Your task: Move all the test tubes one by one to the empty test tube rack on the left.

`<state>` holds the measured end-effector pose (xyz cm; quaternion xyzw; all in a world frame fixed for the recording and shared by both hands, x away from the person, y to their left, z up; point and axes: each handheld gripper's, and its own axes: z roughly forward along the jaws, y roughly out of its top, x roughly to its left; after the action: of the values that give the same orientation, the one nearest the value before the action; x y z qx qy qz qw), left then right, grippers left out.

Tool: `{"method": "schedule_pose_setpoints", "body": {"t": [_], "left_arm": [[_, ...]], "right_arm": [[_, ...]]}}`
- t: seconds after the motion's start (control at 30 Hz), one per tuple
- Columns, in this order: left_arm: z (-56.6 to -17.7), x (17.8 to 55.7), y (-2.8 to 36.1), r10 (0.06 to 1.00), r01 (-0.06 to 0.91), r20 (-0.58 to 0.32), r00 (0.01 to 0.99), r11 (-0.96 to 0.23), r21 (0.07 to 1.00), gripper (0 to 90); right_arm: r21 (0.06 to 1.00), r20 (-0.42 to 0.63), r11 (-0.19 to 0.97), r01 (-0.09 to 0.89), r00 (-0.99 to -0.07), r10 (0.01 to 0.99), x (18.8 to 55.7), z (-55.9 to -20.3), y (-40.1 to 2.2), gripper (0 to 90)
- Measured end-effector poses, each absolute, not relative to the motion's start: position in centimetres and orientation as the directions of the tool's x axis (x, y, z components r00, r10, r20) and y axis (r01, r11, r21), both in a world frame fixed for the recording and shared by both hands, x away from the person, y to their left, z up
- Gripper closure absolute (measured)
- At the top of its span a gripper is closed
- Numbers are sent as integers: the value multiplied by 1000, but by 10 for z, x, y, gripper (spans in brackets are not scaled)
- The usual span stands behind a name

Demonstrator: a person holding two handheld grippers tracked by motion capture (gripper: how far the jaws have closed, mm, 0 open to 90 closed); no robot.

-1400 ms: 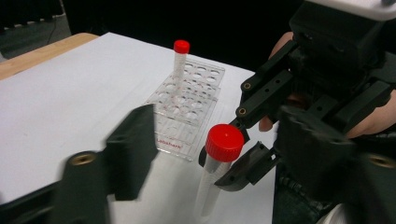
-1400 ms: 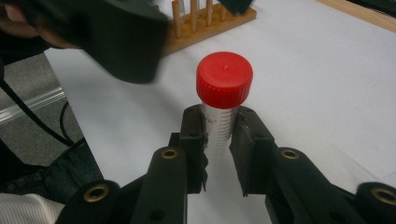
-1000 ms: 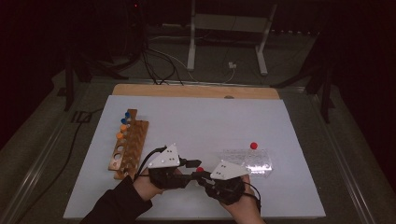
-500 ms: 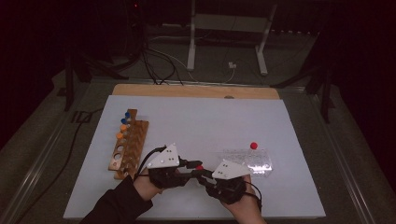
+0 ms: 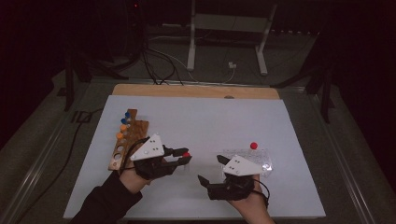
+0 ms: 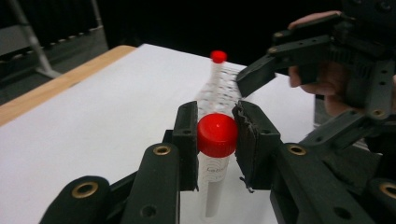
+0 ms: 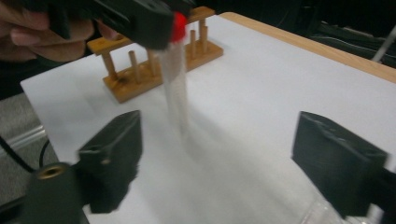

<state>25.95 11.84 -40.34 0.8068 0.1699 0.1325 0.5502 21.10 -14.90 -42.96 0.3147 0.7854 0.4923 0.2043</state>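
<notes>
Since the earlier frame the right gripper (image 5: 210, 183) has drawn back from the tube (image 6: 215, 154) and its jaws have just been opening, now wide and empty. The left gripper (image 5: 186, 156) clamps the tube by its red cap, just right of the wooden rack (image 5: 127, 140). Handover looks done; next, lower the tube into a free rack hole.

Light: the white counter (image 5: 196, 116) is lit evenly from above; surroundings are left dark.
Shadows: faint, soft.
Blur: the right gripper view is smeared; its foreground is defocused.
Grain: seen in the high view.
</notes>
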Motion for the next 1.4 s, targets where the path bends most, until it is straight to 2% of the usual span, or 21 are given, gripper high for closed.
{"method": "schedule_pose_setpoints", "body": {"t": [0.13, 0.27, 0.87, 1.4], "left_arm": [[-394, 263, 133, 464, 123, 41, 885, -318, 940, 721], [-384, 263, 149, 514, 118, 51, 857, -291, 950, 721], [-356, 256, 221, 725, 107, 117, 679, -256, 961, 721], [-371, 248, 266, 822, 160, 106, 560, -232, 959, 721]], "right_arm": [[908, -1, 290, 301, -692, 722, 213, -428, -156, 35], [909, 16, 267, 319, -667, 744, 215, -430, -164, 0], [913, 18, 271, 305, -692, 721, 214, -433, -173, 0], [912, 19, 276, 304, -702, 712, 213, -433, -171, 0]]}}
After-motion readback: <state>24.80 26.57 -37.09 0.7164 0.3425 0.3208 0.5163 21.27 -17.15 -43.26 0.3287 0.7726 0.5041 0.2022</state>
